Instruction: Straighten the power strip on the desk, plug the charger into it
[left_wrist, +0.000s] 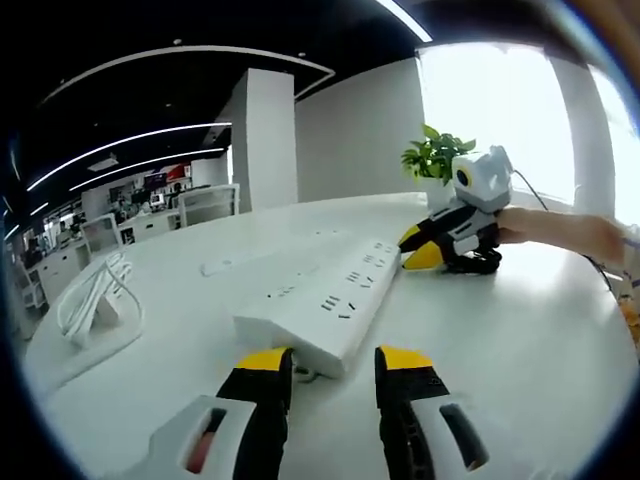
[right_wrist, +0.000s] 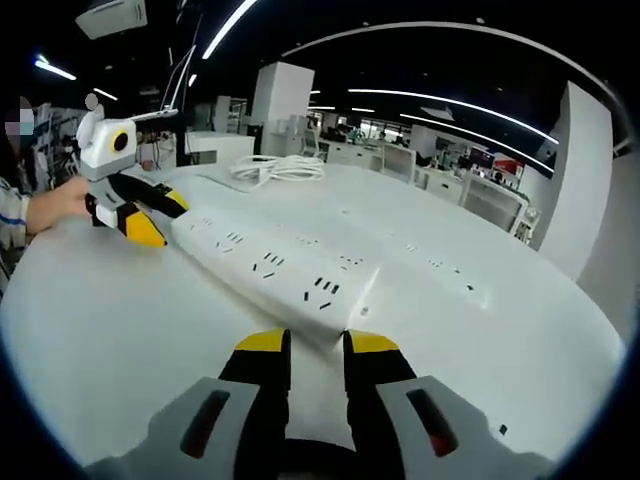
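- Left gripper view: the long white plastic power strip (left_wrist: 322, 302) lies on the round white table (left_wrist: 520, 330), its long axis running away from the left hand-held gripper (left_wrist: 335, 365) toward the right hand-held gripper (left_wrist: 420, 250) at the far end. The left jaws stand released, wide apart, just short of the near end.
- Right gripper view: the power strip's end sits just ahead of the right hand-held gripper (right_wrist: 316, 345), jaws narrowly parted, gripping nothing. A coiled white cable (right_wrist: 280, 168) lies well beyond.

The power strip (left_wrist: 325, 300) is smooth white plastic with a slight sheen, lying on a smooth, faintly glossy white table (left_wrist: 520, 340), while each claw (left_wrist: 332, 368) has matt black plastic jaws tipped with yellow, and grey plastic housings.
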